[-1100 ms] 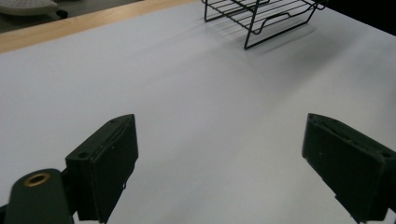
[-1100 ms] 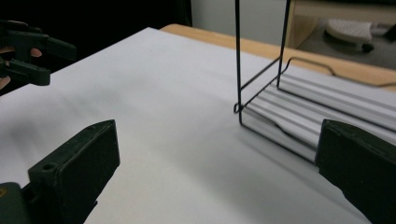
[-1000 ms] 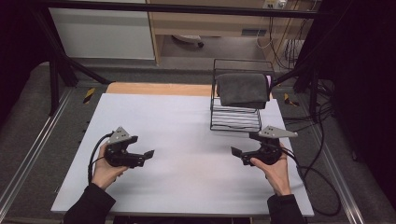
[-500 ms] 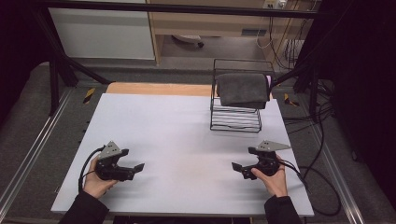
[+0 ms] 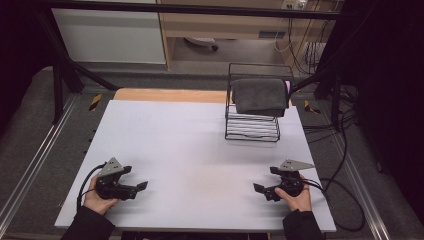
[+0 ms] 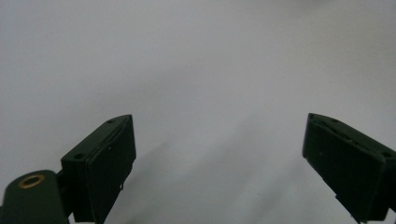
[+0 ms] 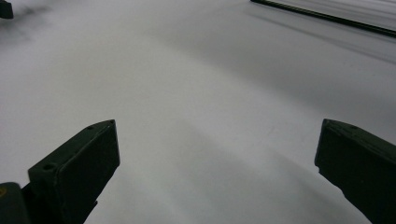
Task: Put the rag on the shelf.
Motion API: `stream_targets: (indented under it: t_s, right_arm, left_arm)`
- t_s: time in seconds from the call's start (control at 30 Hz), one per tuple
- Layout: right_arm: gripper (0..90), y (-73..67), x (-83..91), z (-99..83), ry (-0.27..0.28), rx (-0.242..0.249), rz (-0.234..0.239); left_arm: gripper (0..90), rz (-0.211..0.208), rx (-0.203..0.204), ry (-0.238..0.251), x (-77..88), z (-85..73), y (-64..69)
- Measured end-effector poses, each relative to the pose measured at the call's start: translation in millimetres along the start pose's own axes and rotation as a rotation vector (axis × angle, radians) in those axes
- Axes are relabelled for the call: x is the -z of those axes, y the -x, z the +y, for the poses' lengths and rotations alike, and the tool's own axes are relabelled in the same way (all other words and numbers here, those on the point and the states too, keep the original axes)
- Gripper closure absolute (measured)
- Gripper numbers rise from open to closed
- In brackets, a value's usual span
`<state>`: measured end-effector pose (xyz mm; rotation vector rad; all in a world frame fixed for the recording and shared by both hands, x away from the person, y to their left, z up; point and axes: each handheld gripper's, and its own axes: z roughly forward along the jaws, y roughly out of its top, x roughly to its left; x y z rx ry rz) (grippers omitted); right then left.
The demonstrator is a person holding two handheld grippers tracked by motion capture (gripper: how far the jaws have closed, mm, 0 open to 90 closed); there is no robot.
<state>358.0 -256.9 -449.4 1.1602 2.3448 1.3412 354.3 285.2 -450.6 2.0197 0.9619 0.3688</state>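
Tools left (image 5: 141, 186) and right (image 5: 258, 189), both spread, have drawn back toward table's (image 5: 200, 145) near edge

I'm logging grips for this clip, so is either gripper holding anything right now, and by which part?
Nothing is held. The left gripper and the right gripper both have their jaws wide open over the bare white table, well short of the grey towel.
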Motion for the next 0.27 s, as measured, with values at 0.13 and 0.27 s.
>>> stream_targets:
  t_s: [0.13,0.27]
  right_arm:
    - [0.9,1.0,-0.3,-1.1,-0.008,0.003,0.002]
    - [0.9,1.2,1.0,-0.8,-0.002,-0.002,0.003]
  left_arm:
    - [9.4,-0.002,0.001,-0.007,-0.6,-0.8,-0.2]
    - [9.2,-0.004,-0.002,-0.017,-1.3,-1.0,0.5]
